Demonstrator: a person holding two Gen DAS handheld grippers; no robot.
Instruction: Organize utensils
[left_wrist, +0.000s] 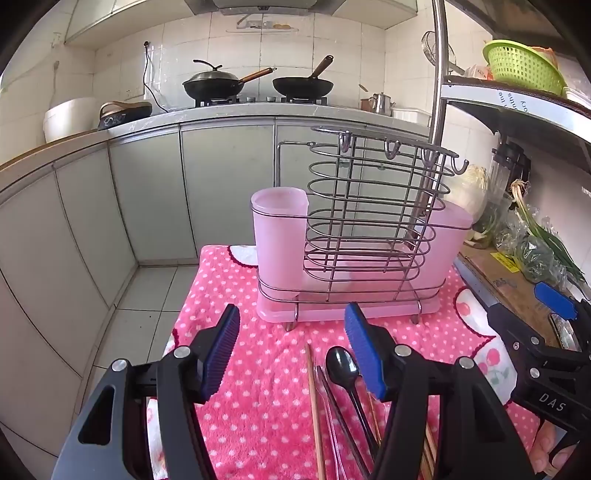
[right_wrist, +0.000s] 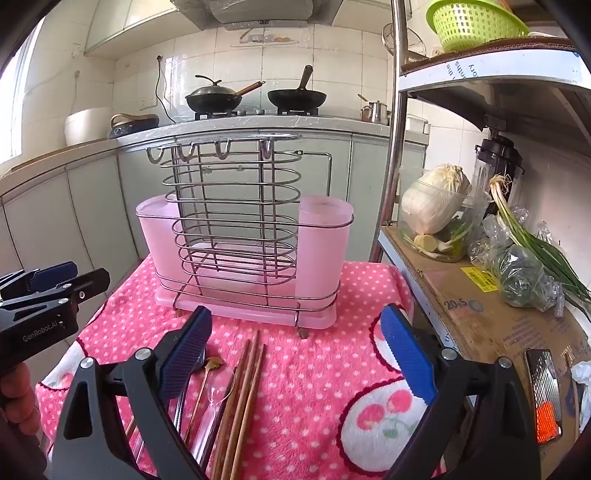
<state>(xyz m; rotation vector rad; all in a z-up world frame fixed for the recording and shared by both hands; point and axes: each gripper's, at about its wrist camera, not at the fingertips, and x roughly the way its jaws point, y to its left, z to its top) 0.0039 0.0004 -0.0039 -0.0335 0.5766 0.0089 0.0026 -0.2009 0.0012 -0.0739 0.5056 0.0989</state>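
A wire utensil rack (left_wrist: 373, 221) with pink plastic cups stands on a pink polka-dot cloth (left_wrist: 266, 369); it also shows in the right wrist view (right_wrist: 236, 236). Loose utensils lie on the cloth in front of it: a black spoon (left_wrist: 341, 363), wooden chopsticks (right_wrist: 242, 391), a clear plastic spoon (right_wrist: 212, 402) and a small gold spoon (right_wrist: 212, 363). My left gripper (left_wrist: 291, 354) is open and empty above the utensils. My right gripper (right_wrist: 295, 350) is open and empty, just right of the chopsticks.
A shelf at the right holds a cardboard sheet (right_wrist: 480, 321), a cabbage in a glass bowl (right_wrist: 436, 206), bagged greens (right_wrist: 524, 273) and a green basket (right_wrist: 472, 22). Behind the table are cabinets and a counter with two woks (left_wrist: 258, 86).
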